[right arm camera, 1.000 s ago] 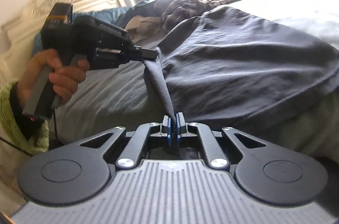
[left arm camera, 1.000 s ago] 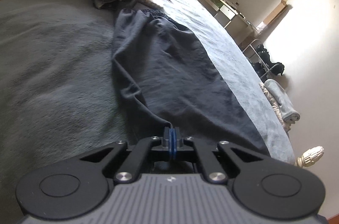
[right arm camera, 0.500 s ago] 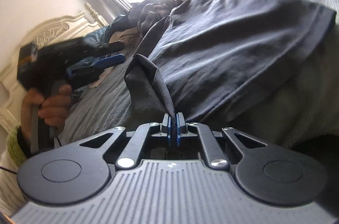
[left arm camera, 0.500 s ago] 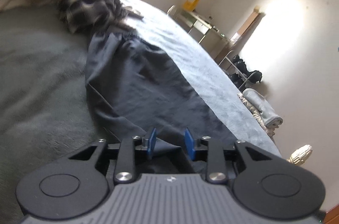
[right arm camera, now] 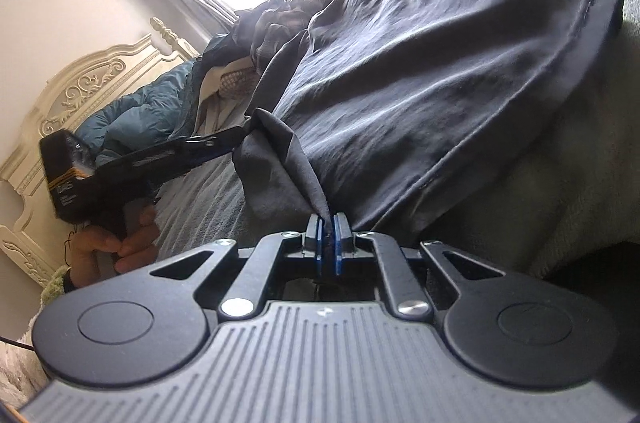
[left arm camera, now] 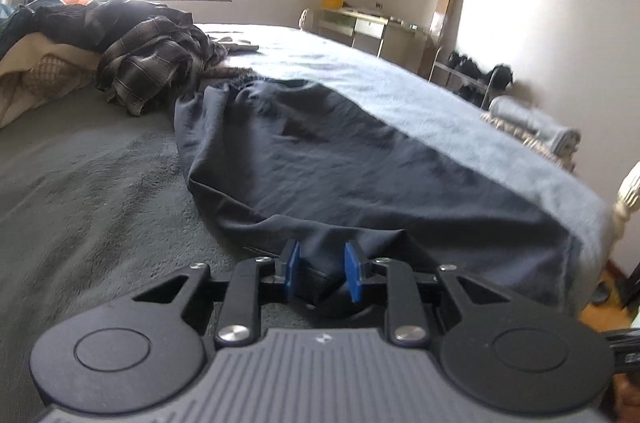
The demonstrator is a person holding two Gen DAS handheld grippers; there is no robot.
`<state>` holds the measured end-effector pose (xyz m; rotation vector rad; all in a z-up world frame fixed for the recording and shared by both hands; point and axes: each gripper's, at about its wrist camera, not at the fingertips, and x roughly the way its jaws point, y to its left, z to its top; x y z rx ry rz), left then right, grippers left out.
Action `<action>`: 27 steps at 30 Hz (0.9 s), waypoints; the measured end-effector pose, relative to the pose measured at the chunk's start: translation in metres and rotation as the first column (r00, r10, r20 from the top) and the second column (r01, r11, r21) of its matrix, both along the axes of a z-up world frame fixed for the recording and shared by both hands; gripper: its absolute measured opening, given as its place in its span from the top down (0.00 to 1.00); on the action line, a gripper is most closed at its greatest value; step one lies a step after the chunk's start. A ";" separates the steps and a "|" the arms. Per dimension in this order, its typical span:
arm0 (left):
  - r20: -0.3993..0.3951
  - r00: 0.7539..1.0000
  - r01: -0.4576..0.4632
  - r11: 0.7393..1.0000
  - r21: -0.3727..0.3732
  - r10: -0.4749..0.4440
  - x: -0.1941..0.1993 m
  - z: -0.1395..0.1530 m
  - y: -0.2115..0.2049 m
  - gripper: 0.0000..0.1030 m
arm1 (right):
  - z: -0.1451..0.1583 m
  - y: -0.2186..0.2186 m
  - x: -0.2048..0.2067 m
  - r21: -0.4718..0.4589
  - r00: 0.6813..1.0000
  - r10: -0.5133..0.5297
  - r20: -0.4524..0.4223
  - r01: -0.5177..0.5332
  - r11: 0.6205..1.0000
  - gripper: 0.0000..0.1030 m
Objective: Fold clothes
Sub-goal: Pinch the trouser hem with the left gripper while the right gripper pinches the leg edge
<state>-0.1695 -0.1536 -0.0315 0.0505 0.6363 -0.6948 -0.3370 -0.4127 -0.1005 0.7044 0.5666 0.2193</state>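
In your left wrist view, a plaid garment point(left arm camera: 156, 71) is heaped at the upper left on the grey blanket point(left arm camera: 80, 191). The dark navy garment point(left arm camera: 320, 151) lies flat across the middle of the frame, running from beside that heap down to the lower centre. There your left gripper point(left arm camera: 320, 271) stands partly open; its jaws have just been closing a little, with a fold of the navy hem between the blue pads point(left arm camera: 294, 269), not visibly pinched.

In your right wrist view, your left hand point(right arm camera: 116, 243) shows at the lower left, holding its gripper toward a raised corner of the cloth. At lower centre your right gripper point(right arm camera: 327, 243) is nearly closed, clamped on a thin ridge of the same garment.
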 end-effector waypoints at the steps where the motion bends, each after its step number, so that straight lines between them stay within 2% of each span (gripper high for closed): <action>1: -0.005 1.000 -0.002 1.000 0.003 0.002 0.003 -0.003 -0.002 0.76 | 0.001 0.000 0.000 -0.007 1.000 -0.005 0.002 0.005 1.000 0.94; 5: -0.024 1.000 -0.006 1.000 0.003 0.006 0.010 -0.012 -0.006 0.76 | 0.011 0.002 -0.010 -0.102 0.998 -0.055 0.032 0.058 0.993 0.93; 10: -0.034 0.999 -0.001 1.000 0.001 0.001 0.012 -0.018 -0.007 0.76 | 0.035 0.001 -0.033 -0.259 0.987 -0.116 0.113 0.142 0.955 0.92; 12: -0.037 0.999 -0.001 1.000 -0.001 0.001 0.012 -0.018 -0.007 0.76 | 0.045 0.009 -0.037 -0.306 0.987 -0.071 0.145 0.113 0.945 0.92; 15: -0.038 0.999 0.001 1.000 -0.003 -0.001 0.013 -0.019 -0.007 0.76 | 0.055 0.028 -0.032 -0.359 0.987 0.056 0.148 0.001 0.933 0.92; 18: -0.040 0.999 0.002 1.000 -0.010 -0.002 0.013 -0.018 -0.005 0.76 | 0.052 0.043 -0.015 -0.394 0.987 0.127 0.100 -0.078 0.916 0.75; 21: -0.039 0.999 0.004 1.000 -0.024 -0.005 0.015 -0.017 -0.002 0.76 | 0.042 0.052 0.001 -0.428 0.989 0.145 0.039 -0.114 0.896 0.74; 22: -0.039 0.999 0.002 1.000 -0.028 -0.003 0.017 -0.016 0.000 0.76 | 0.038 0.053 0.005 -0.428 0.989 0.145 0.020 -0.123 0.896 0.74; 24: -0.043 0.999 -0.009 0.999 -0.035 0.007 0.021 -0.016 0.003 0.76 | 0.033 0.053 0.008 -0.410 0.989 0.146 0.002 -0.133 0.902 0.93; 25: -0.048 0.999 -0.014 0.999 -0.044 0.012 0.024 -0.016 0.005 0.76 | 0.031 0.052 0.007 -0.396 0.989 0.148 0.002 -0.135 0.908 0.97; 27: -0.059 0.998 -0.024 0.998 -0.065 0.020 0.029 -0.015 0.009 0.75 | 0.030 0.051 0.003 -0.377 0.990 0.142 0.012 -0.126 0.917 0.98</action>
